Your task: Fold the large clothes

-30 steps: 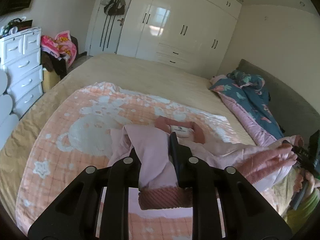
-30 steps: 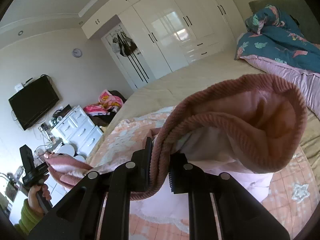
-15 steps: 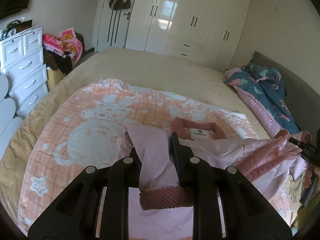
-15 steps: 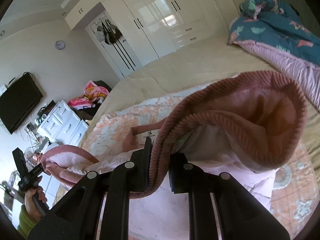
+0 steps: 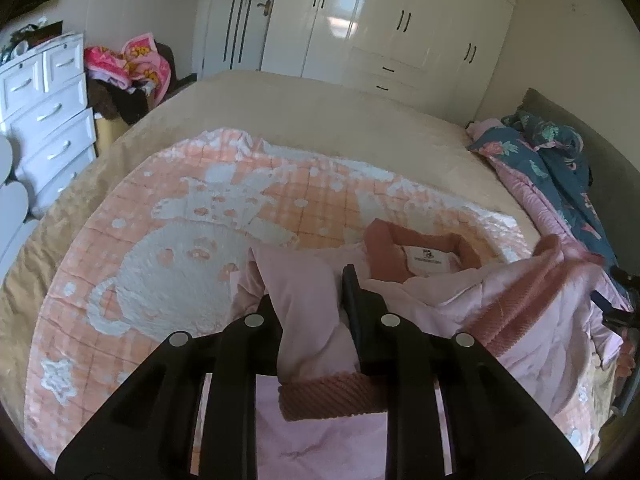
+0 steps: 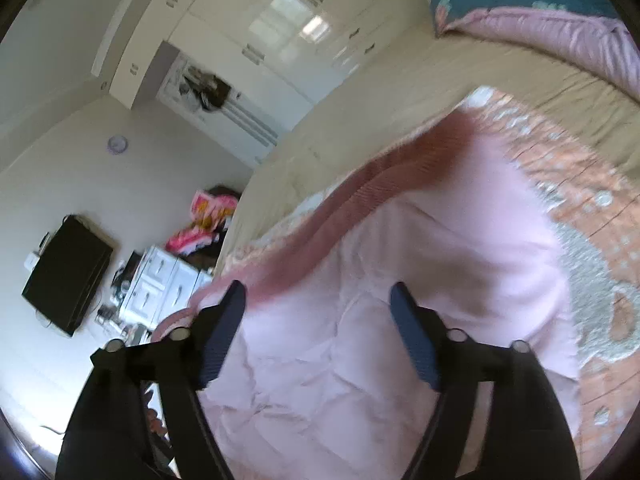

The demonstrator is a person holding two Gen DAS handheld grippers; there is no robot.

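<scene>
Left wrist view: left gripper (image 5: 310,300) pinching a fold of the pink jacket (image 5: 424,308), pale fabric bunched between the black fingers (image 5: 352,300), ribbed dusty-rose cuff (image 5: 332,398) hanging just below them. Jacket spread on the peach blanket (image 5: 180,248) with the white bear print, atop the beige bed (image 5: 320,120). Dusty-rose collar (image 5: 420,240) with white label lying flat, toward the headboard side; ribbed hem band (image 5: 516,312) running diagonally at right. White wardrobe (image 5: 380,28) beyond the bed, white drawers (image 5: 44,120) at left, teal floral quilt (image 5: 552,168) at right.

Right wrist view, somewhat blurred: right gripper (image 6: 320,332) spread wide, blue-padded fingers (image 6: 416,344) apart with nothing between them, hovering over the jacket's pale lining (image 6: 360,360). Black television (image 6: 68,276) on the far wall.
</scene>
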